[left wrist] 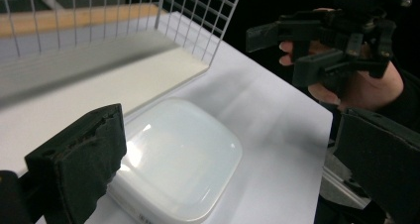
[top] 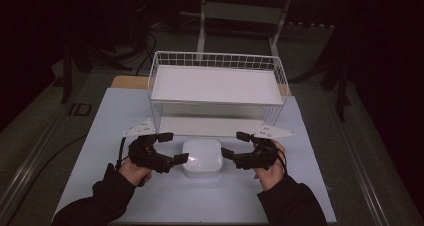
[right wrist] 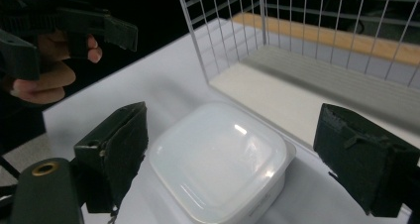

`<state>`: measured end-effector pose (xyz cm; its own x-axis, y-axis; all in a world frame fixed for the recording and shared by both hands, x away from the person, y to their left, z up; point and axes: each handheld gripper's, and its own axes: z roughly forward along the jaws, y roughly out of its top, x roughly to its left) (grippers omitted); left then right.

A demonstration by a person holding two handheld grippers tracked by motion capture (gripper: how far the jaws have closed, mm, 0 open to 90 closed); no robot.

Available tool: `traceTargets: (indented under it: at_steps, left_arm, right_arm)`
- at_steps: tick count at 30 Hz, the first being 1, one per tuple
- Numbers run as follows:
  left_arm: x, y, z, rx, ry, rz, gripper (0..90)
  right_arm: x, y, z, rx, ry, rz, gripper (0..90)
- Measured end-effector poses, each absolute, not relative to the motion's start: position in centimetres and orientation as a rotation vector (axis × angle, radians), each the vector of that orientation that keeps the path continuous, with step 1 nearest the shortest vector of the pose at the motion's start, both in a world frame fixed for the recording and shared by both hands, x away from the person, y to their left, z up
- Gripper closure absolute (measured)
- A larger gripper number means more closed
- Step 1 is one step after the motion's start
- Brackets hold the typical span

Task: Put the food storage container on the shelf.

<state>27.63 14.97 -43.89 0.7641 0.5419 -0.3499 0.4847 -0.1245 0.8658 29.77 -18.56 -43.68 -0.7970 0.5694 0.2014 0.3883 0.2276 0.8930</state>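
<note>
A white, square, lidded container [top: 202, 157] lies flat on the white table top [top: 115, 136], just in front of a white wire rack [top: 216, 83]. My left gripper [top: 175, 147] is at the container's left side, open, its jaws pointing at it. At the right side, my right gripper [top: 234, 144] is open too, and mirrors the left one. In the left gripper view the container [left wrist: 178, 154] lies low between the two wide-apart pads [left wrist: 79, 164]. The right gripper view shows the container [right wrist: 223, 159] between its spread pads [right wrist: 116, 144]. Neither gripper holds anything.
The wire rack has an upper shelf [top: 215, 85] and a lower shelf [top: 210, 126], both bare, with the lower one open toward me. The table's front edge [top: 200, 221] is near my forearms. Dark floor and frame legs lie beyond the table.
</note>
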Motion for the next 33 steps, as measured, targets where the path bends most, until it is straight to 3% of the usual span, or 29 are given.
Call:
traceTargets:
  at_steps: [8,19,22,26,33]
  left_arm:
    - [29.9,14.4,-46.9,1.777,0.985,-0.061,0.0]
    - [31.8,15.0,-49.8,1.689,1.204,-0.316,0.2]
    - [32.1,15.2,-50.7,1.679,1.284,-0.349,14.0]
    - [32.3,15.3,-51.6,1.657,1.323,-0.413,20.4]
    - [32.4,15.4,-52.2,1.632,1.361,-0.488,39.8]
  right_arm:
    - [31.4,-17.3,-46.4,1.254,2.427,1.491,11.2]
    - [33.9,-17.5,-48.8,1.649,2.495,1.442,21.3]
    - [34.5,-17.8,-49.7,1.753,2.493,1.455,25.5]
    - [34.7,-17.9,-50.1,1.819,2.5,1.455,34.3]
    - [35.0,-17.8,-50.6,1.929,2.52,1.464,47.4]
